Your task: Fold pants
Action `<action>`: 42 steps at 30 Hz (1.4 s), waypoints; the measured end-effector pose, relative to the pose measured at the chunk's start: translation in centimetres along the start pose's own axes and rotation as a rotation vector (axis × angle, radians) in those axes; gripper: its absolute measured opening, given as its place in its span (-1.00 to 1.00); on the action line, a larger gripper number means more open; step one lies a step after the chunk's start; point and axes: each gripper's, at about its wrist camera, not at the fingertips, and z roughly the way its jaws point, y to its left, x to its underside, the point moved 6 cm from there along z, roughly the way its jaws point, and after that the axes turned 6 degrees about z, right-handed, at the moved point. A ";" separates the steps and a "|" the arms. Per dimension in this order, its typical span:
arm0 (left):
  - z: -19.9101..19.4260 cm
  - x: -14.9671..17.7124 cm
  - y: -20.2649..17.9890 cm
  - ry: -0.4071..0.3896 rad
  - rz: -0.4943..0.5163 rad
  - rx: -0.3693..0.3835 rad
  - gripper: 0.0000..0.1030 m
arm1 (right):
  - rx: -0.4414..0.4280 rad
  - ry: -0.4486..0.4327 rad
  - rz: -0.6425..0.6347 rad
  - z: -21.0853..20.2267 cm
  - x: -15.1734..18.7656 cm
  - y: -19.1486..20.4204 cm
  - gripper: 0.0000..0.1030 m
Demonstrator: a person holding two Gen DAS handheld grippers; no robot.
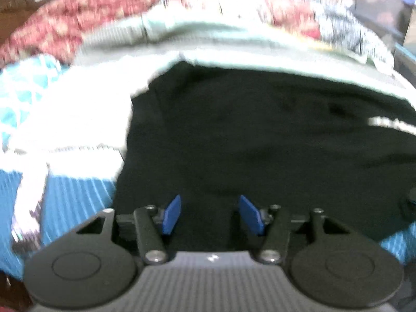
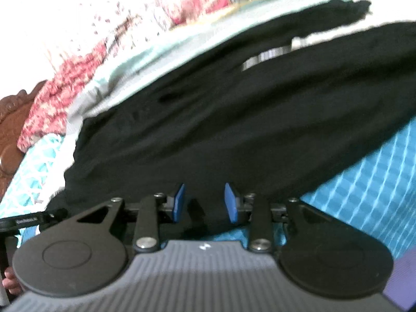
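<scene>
Black pants [image 1: 260, 135] lie spread on a bed. In the right wrist view the pants [image 2: 221, 119] stretch up to the right, with two legs parted by a pale gap. My left gripper [image 1: 210, 214] is open, its blue pads over the near edge of the pants with nothing between them. My right gripper [image 2: 205, 202] is open, its blue pads at the near hem of the pants, empty. Both views are blurred.
The bed has a blue checked sheet [image 2: 364, 176] and a pale green cloth [image 1: 234, 44] under the pants. A red floral blanket [image 1: 78, 18] lies at the back. A brown wooden headboard [image 2: 10, 130] is at the left. The left gripper's edge [image 2: 28, 221] shows at lower left.
</scene>
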 end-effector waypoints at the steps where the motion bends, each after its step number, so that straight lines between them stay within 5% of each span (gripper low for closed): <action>1: -0.2 -1.0 0.8 -0.023 0.009 -0.017 0.07 | 0.004 -0.021 -0.002 -0.3 -0.8 0.0 -0.27; 4: 0.5 -5.1 3.8 -0.087 0.058 -0.121 0.13 | 0.024 -0.065 0.019 -0.8 -2.6 -0.9 -0.27; 8: 4.1 -10.5 6.2 -0.142 0.124 -0.160 0.56 | 0.077 -0.114 0.047 -1.2 -4.6 -2.7 -0.26; 13: 11.8 -15.3 7.4 -0.117 0.196 -0.214 0.59 | 0.158 -0.162 0.075 -1.8 -7.9 -4.9 -0.26; 19: 17.5 -16.3 5.4 -0.084 0.279 -0.195 0.60 | 0.258 -0.213 0.114 -1.6 -17.8 -6.9 -0.25; 21: 18.8 -16.3 4.4 -0.075 0.311 -0.190 0.59 | 0.277 -0.235 0.150 -0.7 -21.8 -7.5 -0.08; 26: 21.4 -16.0 3.2 -0.038 0.374 -0.185 -0.08 | 0.341 -0.249 0.333 4.6 -30.3 -11.2 -0.06; 31: 21.7 -15.7 2.8 -0.038 0.390 -0.168 -0.66 | 0.542 -0.080 0.477 11.7 -32.3 -16.0 -0.04; 35: 20.3 -16.0 2.9 -0.080 0.387 -0.192 -0.75 | 0.591 -0.083 0.551 14.6 -32.0 -18.5 -0.01; 36: 19.8 -16.1 3.0 -0.090 0.376 -0.193 -0.76 | 0.593 -0.107 0.539 14.7 -32.1 -18.5 -0.25; 37: 19.1 -16.2 3.1 -0.101 0.361 -0.195 -0.76 | 0.602 -0.111 0.506 14.8 -32.2 -18.3 -0.90; 42: 14.5 -16.7 3.5 -0.174 0.303 -0.193 -0.77 | 0.499 -0.179 0.550 11.5 -32.1 -18.5 -0.88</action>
